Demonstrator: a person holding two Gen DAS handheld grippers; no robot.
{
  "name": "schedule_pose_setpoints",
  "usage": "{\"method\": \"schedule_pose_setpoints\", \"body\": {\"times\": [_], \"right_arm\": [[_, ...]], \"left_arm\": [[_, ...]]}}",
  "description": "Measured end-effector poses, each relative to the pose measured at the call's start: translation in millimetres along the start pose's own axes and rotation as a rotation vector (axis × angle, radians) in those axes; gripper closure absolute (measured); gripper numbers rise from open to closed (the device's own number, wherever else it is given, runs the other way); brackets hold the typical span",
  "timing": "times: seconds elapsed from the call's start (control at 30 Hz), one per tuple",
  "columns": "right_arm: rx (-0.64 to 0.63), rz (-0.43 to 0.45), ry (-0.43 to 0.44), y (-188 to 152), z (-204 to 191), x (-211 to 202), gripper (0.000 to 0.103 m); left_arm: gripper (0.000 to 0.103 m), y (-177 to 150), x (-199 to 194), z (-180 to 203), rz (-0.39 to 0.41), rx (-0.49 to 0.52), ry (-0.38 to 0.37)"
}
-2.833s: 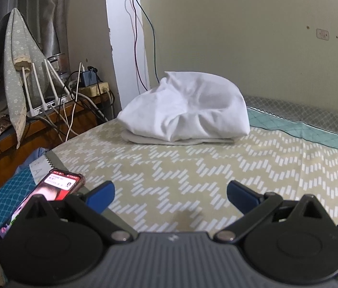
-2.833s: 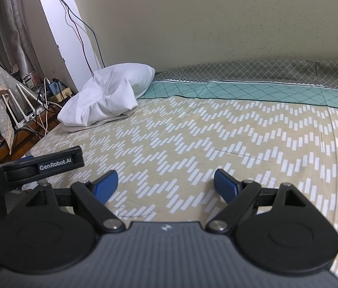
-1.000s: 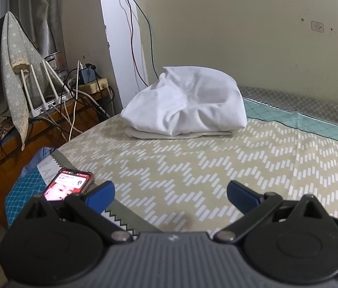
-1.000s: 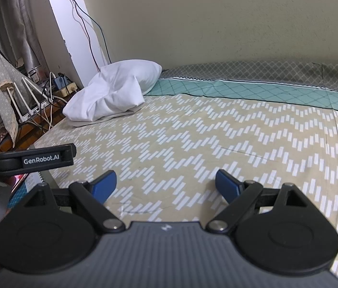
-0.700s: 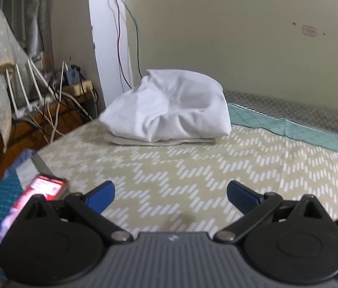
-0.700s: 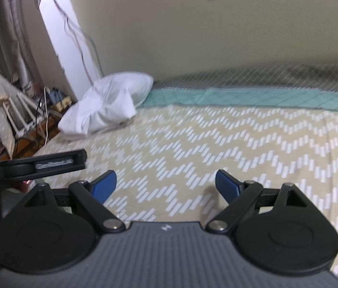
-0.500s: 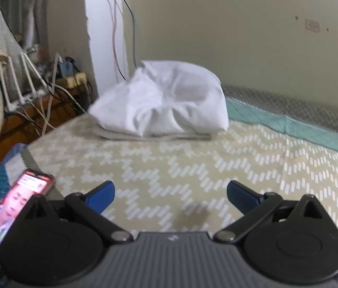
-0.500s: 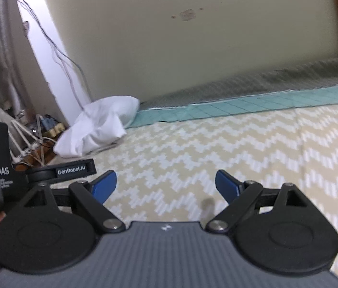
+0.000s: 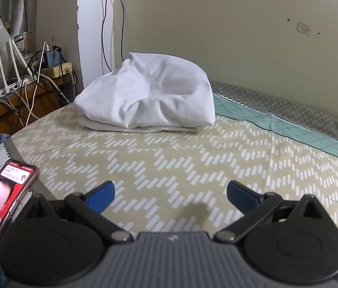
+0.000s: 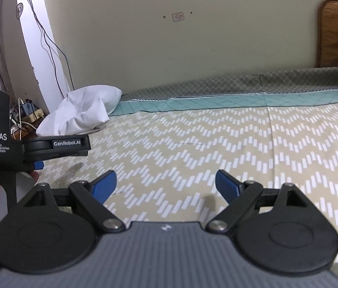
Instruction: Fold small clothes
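A beige bedsheet with a white zigzag pattern (image 9: pixel 192 158) is covering the bed, with a teal quilted band (image 10: pixel 240 100) running along its far edge. A white rumpled pillow (image 9: pixel 149 96) is lying at the far left corner on a flat grey cloth (image 9: pixel 111 127). A smartphone in a red case (image 9: pixel 3 206) with a lit screen is sitting at the near left. A white router with upright antennas (image 9: pixel 5 76) is standing on a wooden shelf (image 9: pixel 20 96) at the left, among tangled cables. A brown wooden headboard (image 10: pixel 336 33) is rising at the far right.

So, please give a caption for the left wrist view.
Open left gripper above the bed, facing a white pillow.
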State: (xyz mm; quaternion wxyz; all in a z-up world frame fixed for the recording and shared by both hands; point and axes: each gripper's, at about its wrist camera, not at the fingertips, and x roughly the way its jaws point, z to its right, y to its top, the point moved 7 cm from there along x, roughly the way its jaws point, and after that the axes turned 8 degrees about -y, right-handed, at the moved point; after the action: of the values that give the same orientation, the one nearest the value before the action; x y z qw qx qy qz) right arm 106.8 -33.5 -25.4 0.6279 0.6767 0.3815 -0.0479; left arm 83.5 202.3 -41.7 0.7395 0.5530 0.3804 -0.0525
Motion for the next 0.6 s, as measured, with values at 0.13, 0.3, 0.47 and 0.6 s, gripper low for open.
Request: {"method": "schedule_pose_setpoints", "body": {"times": [0.13,0.3,0.47,0.6], "right_arm": [[-0.005,0.000,-0.004,-0.1,-0.3,-0.7,0.012],[-0.008,0.004,0.005,0.1,-1.7,-1.2,0.012],[-0.008,0.009,0.017,-0.1,-3.2,-2.6,0.012],[-0.009,0.005,0.030,-0.1,-5.0,-2.6,0.012]], "left_arm": [[0.000,-0.4,0.4,-1.5,-0.004,-0.009,0.004],[0.000,-1.2,-1.4,-3.2,-0.004,-0.011,0.016],[0.000,-3.9,-3.7,-3.3,-0.014,-0.005,0.027],[0.000,-7.8,-8.9,-4.0,-0.013,0.010,0.043]]}}
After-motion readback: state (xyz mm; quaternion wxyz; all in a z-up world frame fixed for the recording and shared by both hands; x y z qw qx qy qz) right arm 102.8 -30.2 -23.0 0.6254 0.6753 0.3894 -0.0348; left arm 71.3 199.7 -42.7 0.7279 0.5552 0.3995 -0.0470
